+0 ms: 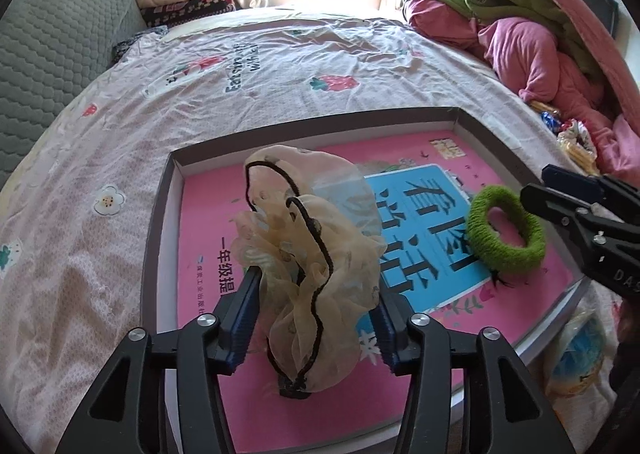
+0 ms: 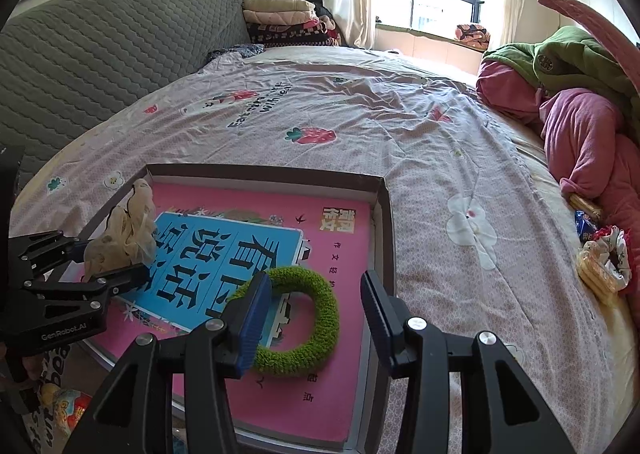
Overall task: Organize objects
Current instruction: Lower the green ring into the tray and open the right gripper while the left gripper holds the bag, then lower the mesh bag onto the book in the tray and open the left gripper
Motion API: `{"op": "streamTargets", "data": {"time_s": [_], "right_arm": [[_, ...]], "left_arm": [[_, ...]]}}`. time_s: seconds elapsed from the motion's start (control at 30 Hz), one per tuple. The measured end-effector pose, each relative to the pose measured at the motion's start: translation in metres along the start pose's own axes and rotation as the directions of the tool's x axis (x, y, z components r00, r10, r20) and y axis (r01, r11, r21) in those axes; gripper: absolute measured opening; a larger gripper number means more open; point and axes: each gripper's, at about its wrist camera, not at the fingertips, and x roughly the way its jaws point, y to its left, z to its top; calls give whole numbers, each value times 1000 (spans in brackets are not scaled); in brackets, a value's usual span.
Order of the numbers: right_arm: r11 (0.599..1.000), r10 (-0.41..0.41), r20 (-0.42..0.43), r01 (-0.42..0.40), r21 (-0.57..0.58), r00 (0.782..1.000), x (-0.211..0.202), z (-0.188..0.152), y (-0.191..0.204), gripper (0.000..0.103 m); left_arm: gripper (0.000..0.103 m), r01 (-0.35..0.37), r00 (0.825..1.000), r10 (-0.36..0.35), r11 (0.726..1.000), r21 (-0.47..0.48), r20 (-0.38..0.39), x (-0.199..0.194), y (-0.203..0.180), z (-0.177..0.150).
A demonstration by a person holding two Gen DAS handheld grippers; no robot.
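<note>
A shallow grey-rimmed box point(image 1: 312, 122) point(image 2: 384, 222) lies on the bed with a pink and blue book point(image 1: 208, 222) point(image 2: 320, 374) flat inside it. A sheer beige scrunchie point(image 1: 320, 246) point(image 2: 128, 230) with a black edge stands on the book between the fingers of my left gripper point(image 1: 316, 286) point(image 2: 112, 258). Its jaws stand apart and the fabric only brushes the pads. A fuzzy green scrunchie point(image 1: 508, 250) point(image 2: 316, 354) lies flat on the book. My right gripper point(image 2: 316, 280) point(image 1: 536, 184) is open over it, with the left finger above the ring's left edge.
Pink and green clothes point(image 2: 580, 126) are heaped along the bed's right side, with snack packets and a red-edged scrunchie point(image 2: 604, 266) below them. A grey quilted headboard point(image 2: 100, 54) stands at the left. A printed plastic bag point(image 1: 576, 354) lies beside the box.
</note>
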Motion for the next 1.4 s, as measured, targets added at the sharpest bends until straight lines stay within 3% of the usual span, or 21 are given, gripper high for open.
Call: {"op": "streamTargets", "data": {"time_s": [0.47,0.73,0.97,1.4], "right_arm": [[1000,1,4,-1,-3,1000,-2,1,0,47],[1000,-2,4,2,-3,1000,-3,2,2,47],[1000,-2,9,3,-6,1000,-4,2,2,47],[1000,28,58,-27,-12,998,-26,7,7,47]], "left_arm": [[63,55,998,-55,997,-58,-7,-5,12,6],[69,64,998,-62,997,-43,27,-18,9,10],[70,42,998,-41,999,-18,53,-28,5,12],[70,-6,991,15,998,-69,130,-64,1,5]]}}
